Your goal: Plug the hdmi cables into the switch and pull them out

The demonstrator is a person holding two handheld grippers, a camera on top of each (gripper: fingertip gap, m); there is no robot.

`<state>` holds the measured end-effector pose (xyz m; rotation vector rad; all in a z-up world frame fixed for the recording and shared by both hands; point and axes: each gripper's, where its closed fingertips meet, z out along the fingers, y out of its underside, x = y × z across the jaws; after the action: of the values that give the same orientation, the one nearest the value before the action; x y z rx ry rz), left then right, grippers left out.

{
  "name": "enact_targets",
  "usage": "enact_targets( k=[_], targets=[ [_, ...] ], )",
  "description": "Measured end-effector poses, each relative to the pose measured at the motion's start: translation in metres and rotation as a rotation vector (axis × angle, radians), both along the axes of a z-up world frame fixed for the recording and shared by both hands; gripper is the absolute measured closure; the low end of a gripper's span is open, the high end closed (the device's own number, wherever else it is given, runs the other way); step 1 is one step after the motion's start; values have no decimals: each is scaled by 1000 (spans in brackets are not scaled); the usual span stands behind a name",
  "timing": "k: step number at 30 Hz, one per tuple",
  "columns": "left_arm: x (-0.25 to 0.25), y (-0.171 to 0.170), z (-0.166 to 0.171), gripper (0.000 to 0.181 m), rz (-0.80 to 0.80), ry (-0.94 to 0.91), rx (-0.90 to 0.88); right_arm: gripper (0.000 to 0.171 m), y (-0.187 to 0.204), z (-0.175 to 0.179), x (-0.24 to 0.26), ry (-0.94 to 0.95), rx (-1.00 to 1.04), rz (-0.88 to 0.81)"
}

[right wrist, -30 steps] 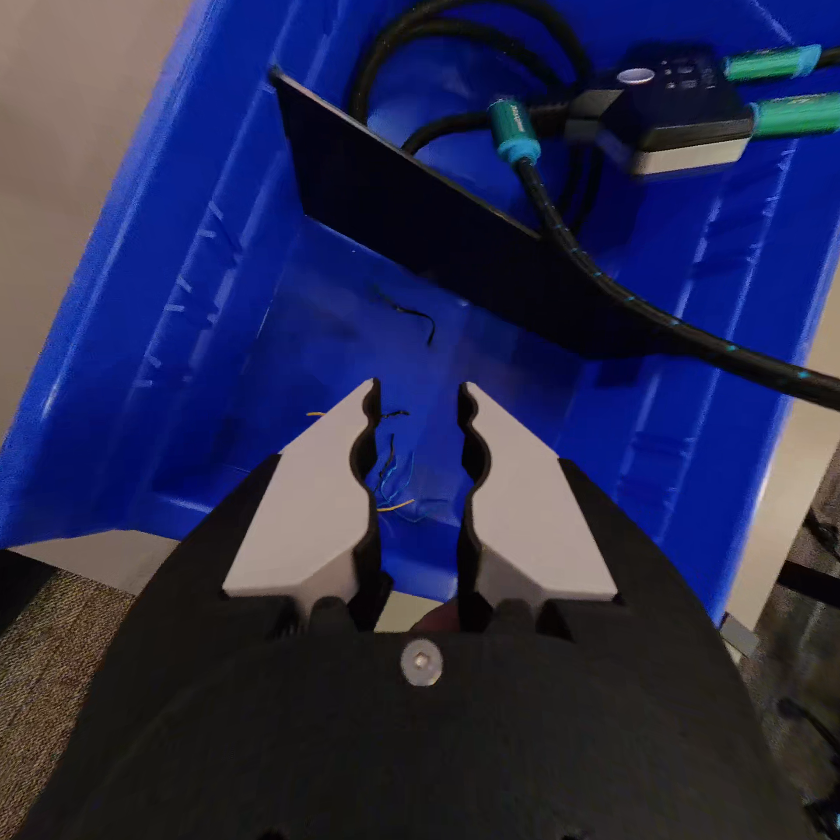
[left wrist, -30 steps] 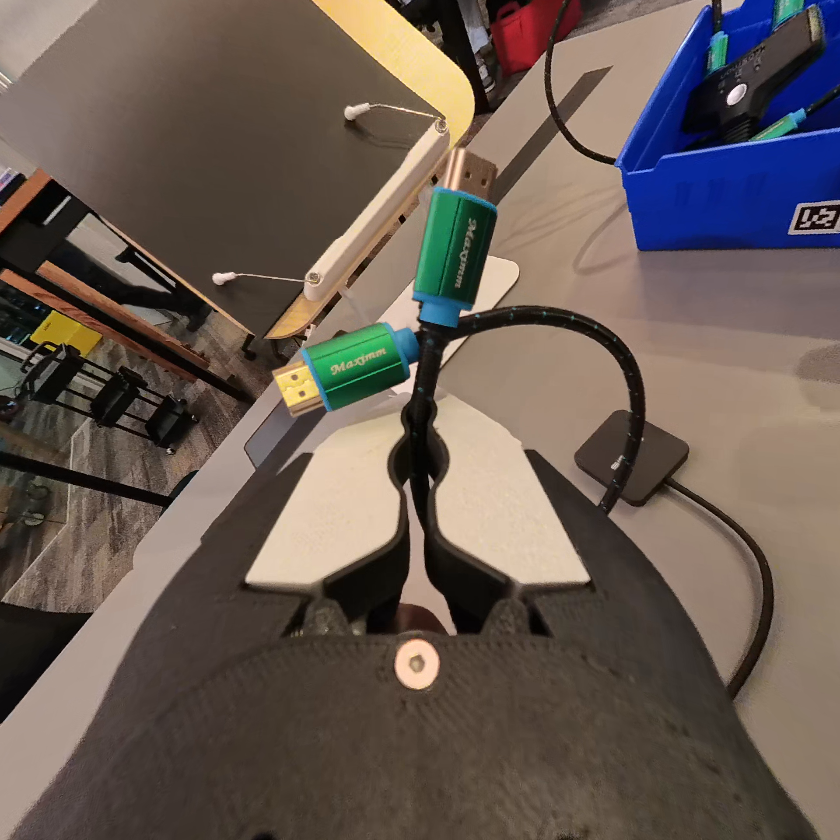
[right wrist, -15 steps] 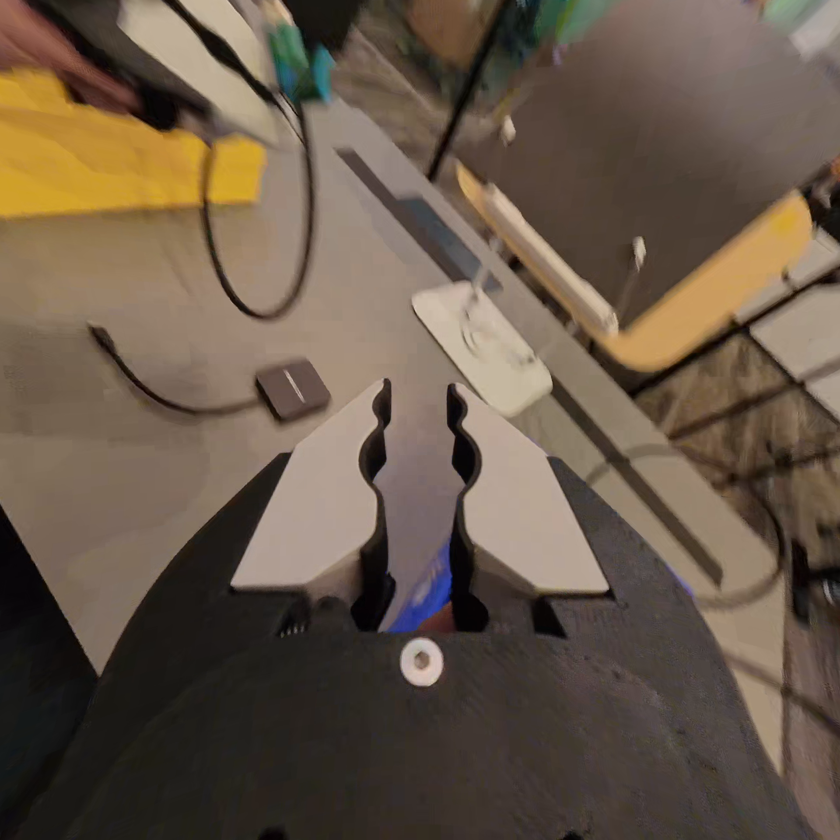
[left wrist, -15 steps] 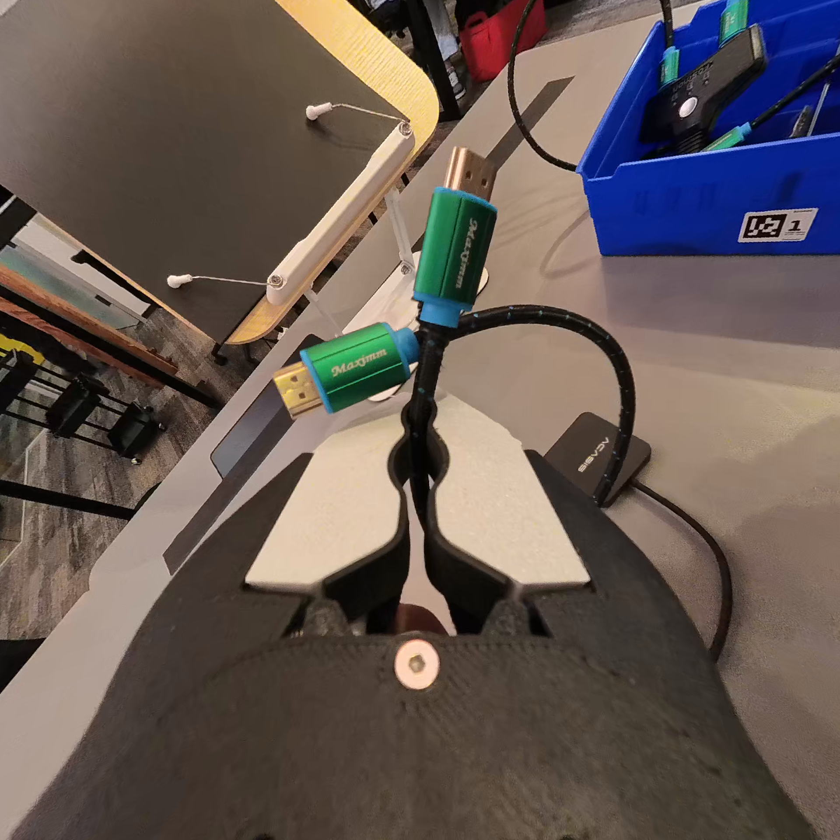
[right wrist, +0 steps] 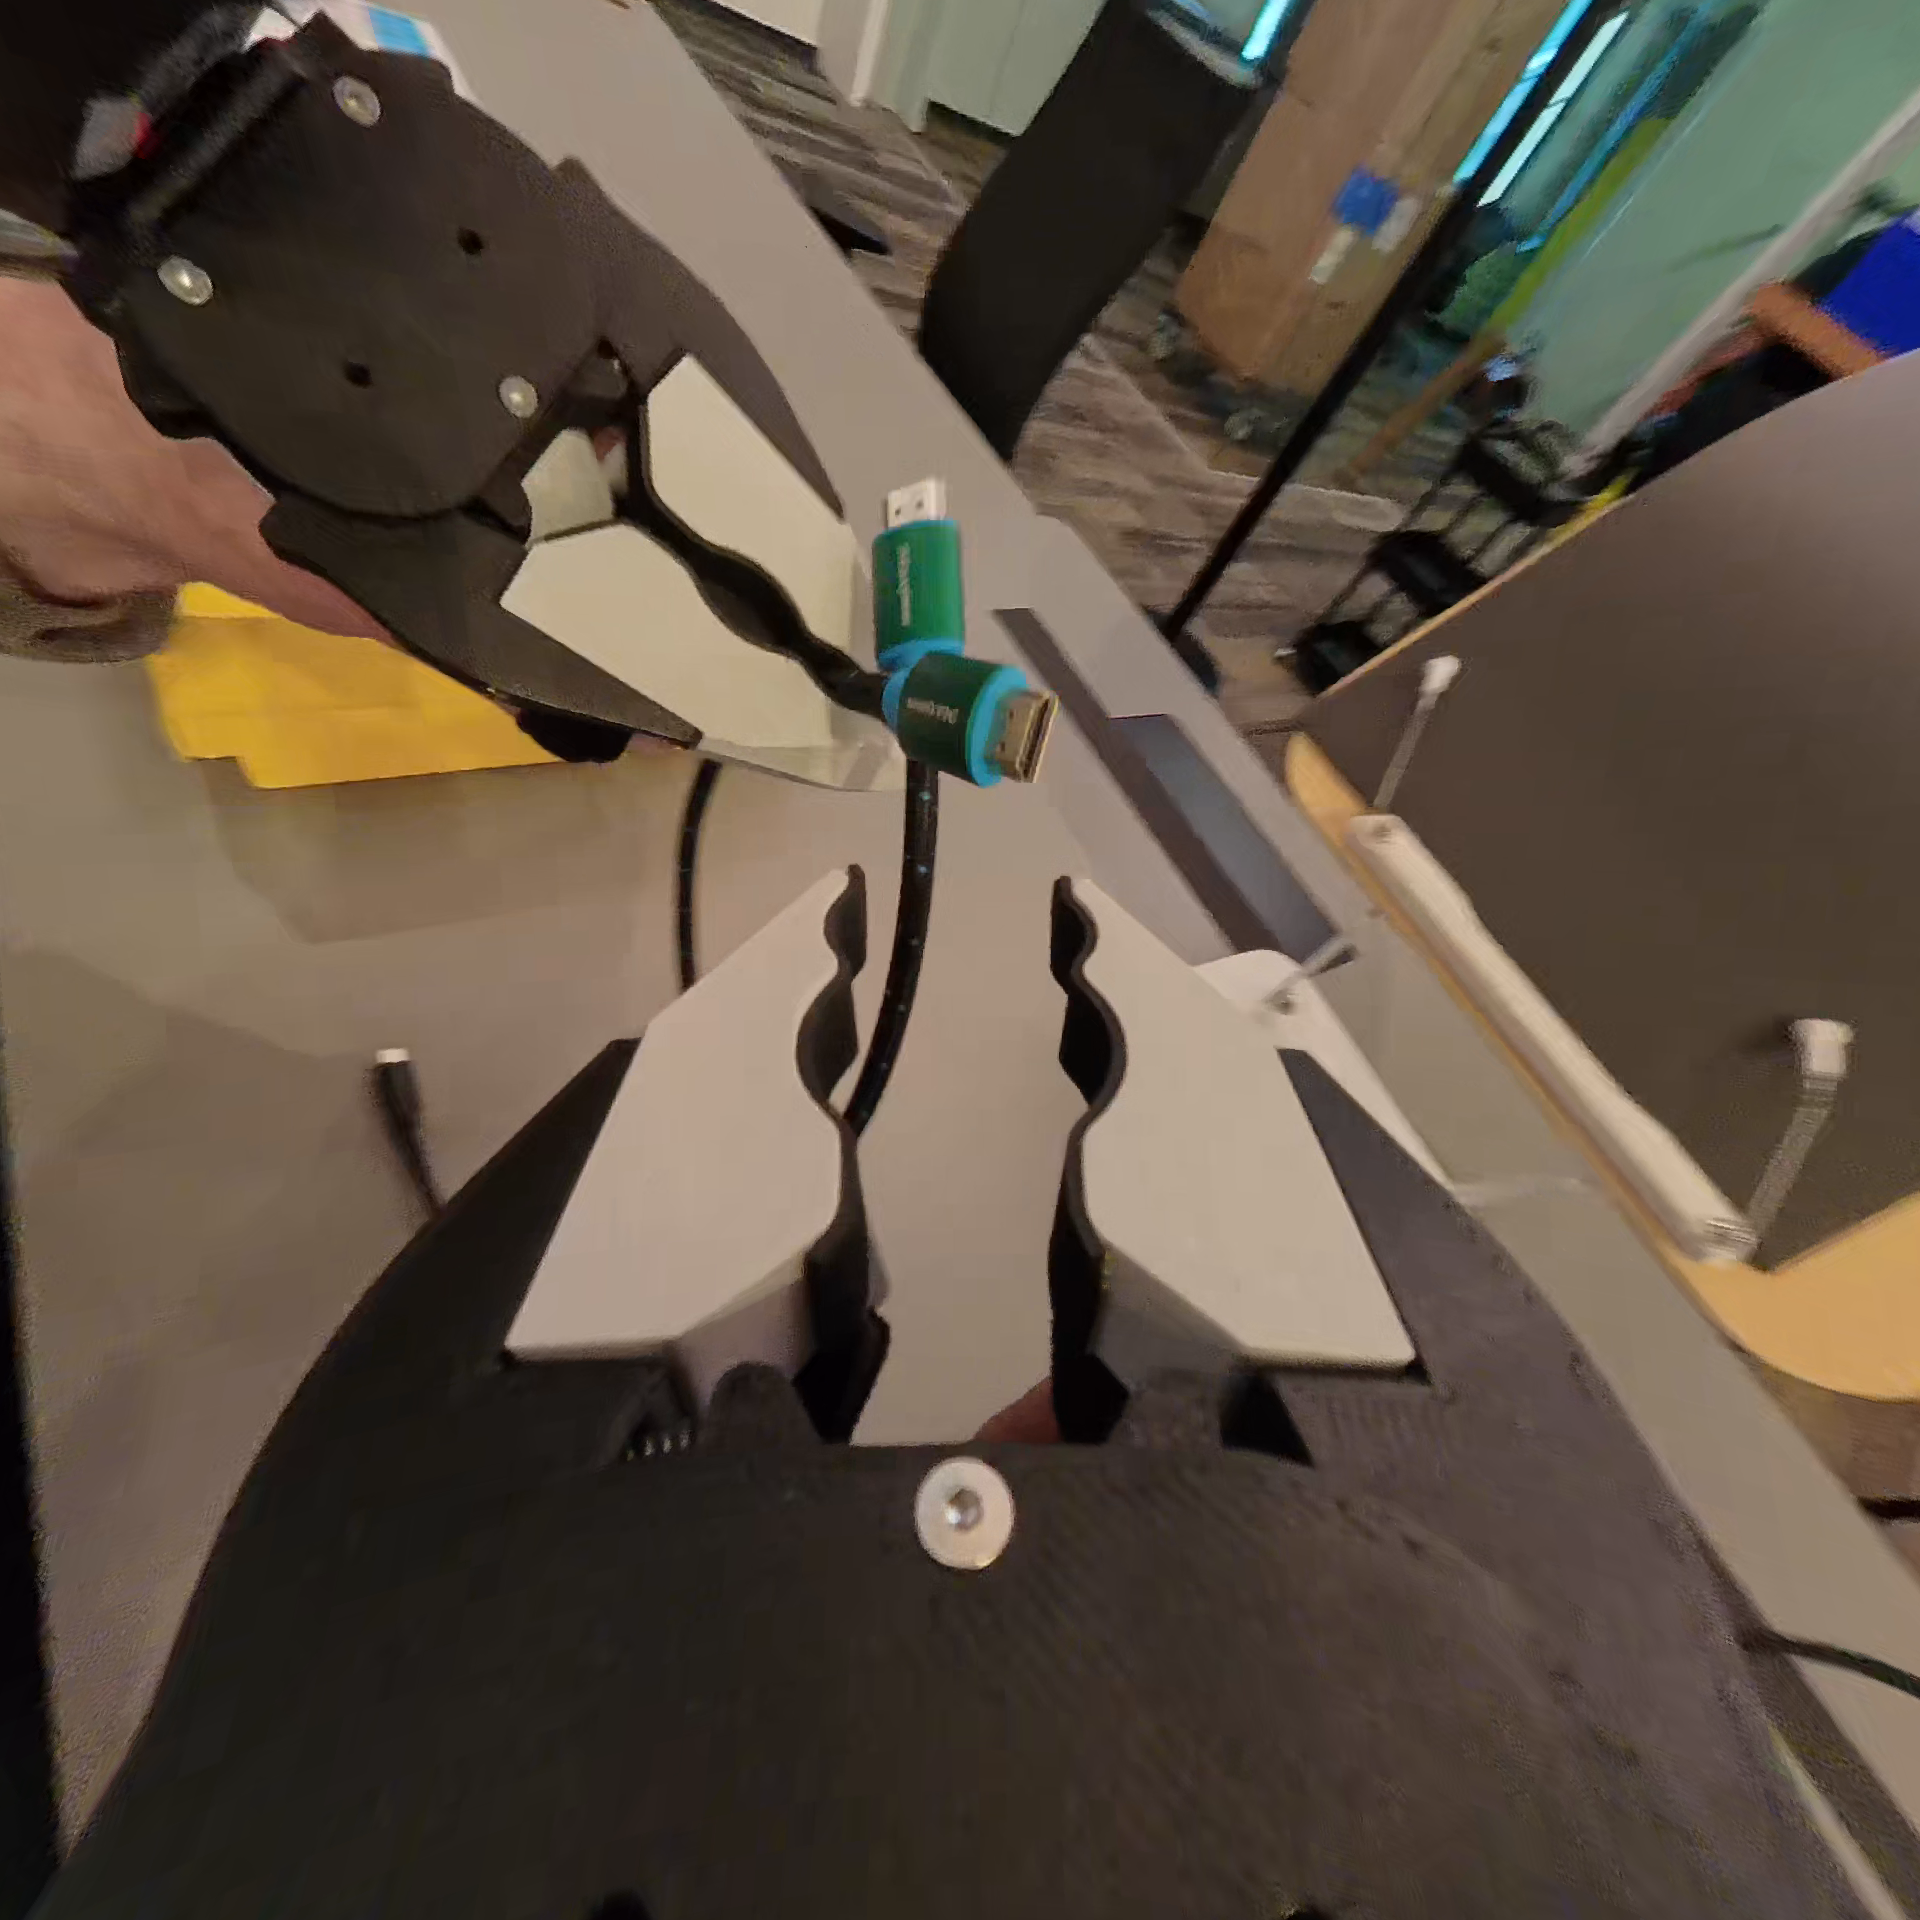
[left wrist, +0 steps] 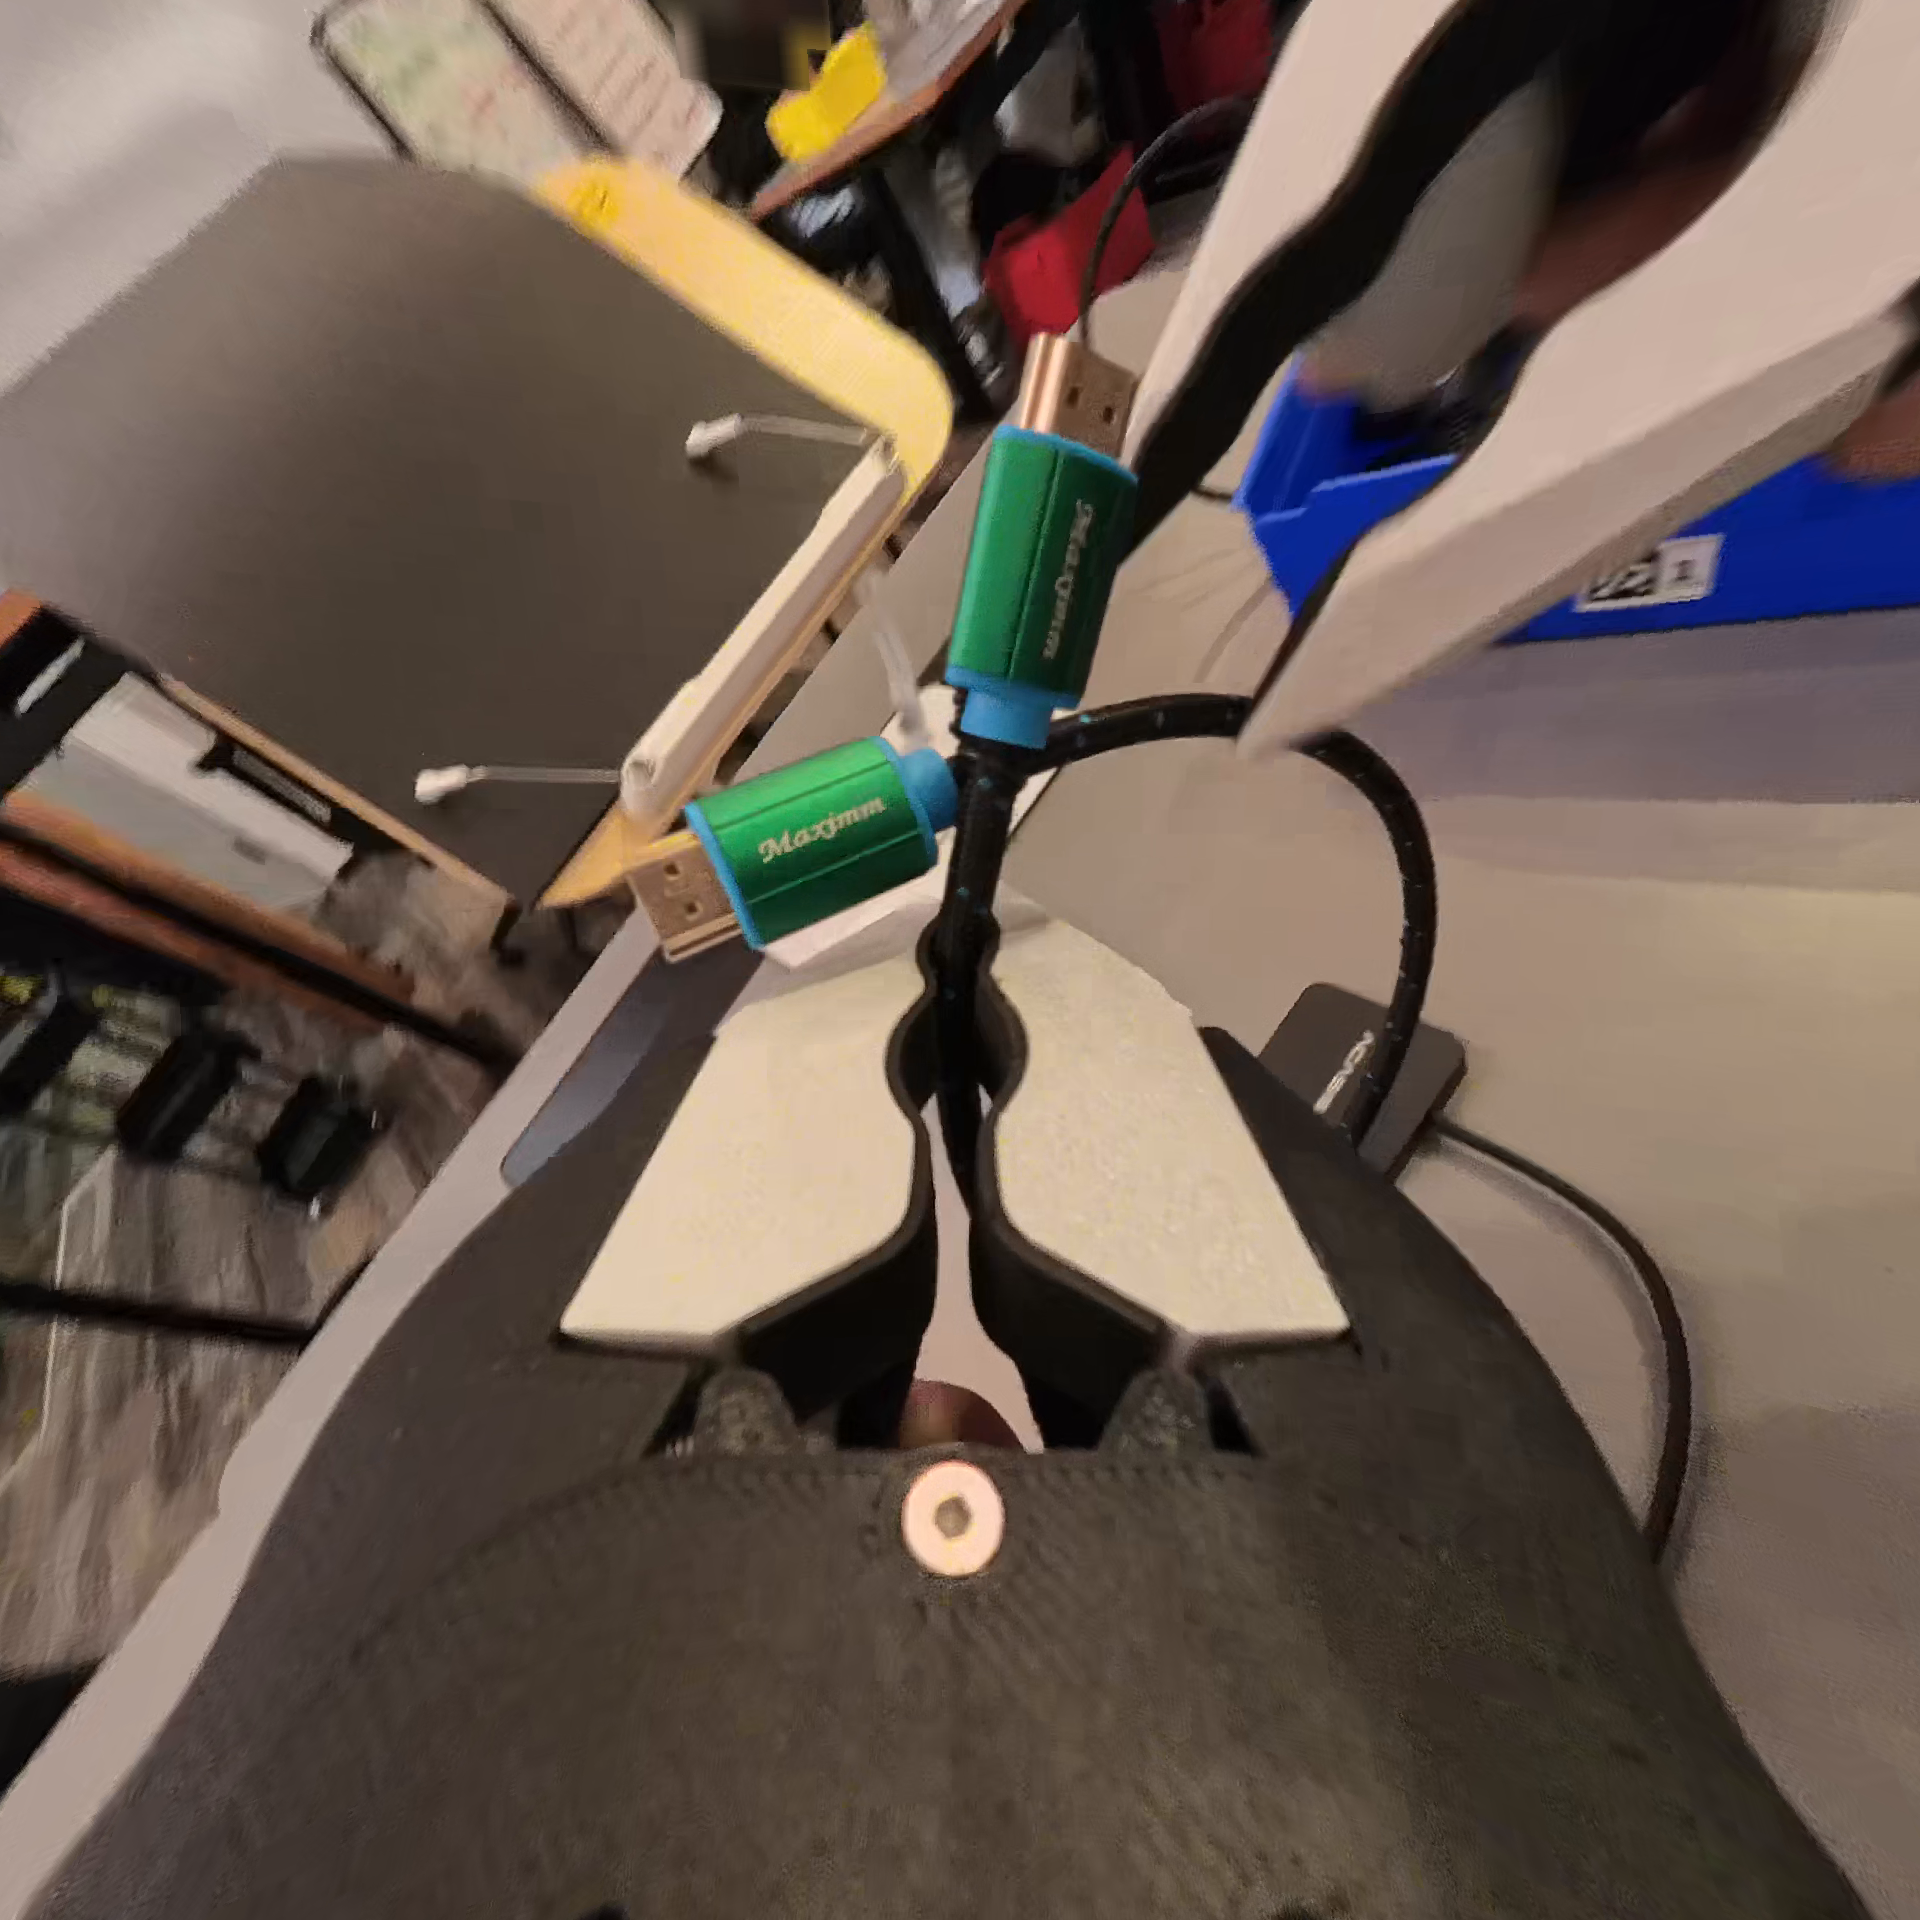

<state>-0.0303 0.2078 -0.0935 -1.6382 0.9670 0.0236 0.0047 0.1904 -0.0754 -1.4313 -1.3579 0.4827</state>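
While the left gripper (left wrist: 961, 1023) pinches both black braided cables (left wrist: 966, 904) just behind their green plugs (left wrist: 1044, 582), the right gripper (right wrist: 951, 997), jaws apart, straddles one cable below; it should close on a single plug body, squarely.

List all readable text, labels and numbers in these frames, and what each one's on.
I won't quote writing; only where it stands.
Lower green HDMI plug: pale script lettering on housing, legible.
Upper green HDMI plug: same lettering, running lengthwise.
Black pad on table: pale lettering, partly behind the HDMI cable.
Blue bin: white tag, square code and a digit, blurred.
Whiteboard: too blurred to read.
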Motion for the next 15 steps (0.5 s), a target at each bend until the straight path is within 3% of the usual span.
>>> enact_targets(
  k=[2, 5, 7, 13, 15],
  targets=[
    [8, -5, 3, 181, -40, 10, 30, 132, -6, -10, -5, 16, -70, 48],
    [21, -11, 0, 181, -103, 49, 71, 167, -16, -13, -10, 74, -110, 117],
    [23, -11, -3, 181, -103, 55, 68, 169, -15, -10, -7, 101, -110, 113],
    [26, -7, 1, 181, -103, -18, 68, 169, -3, 1, 4, 66, 120, 15],
    [23, -5, -2, 168, -89, -3, 58, 169, 6, 2, 6, 15, 259, -58]
  ],
)
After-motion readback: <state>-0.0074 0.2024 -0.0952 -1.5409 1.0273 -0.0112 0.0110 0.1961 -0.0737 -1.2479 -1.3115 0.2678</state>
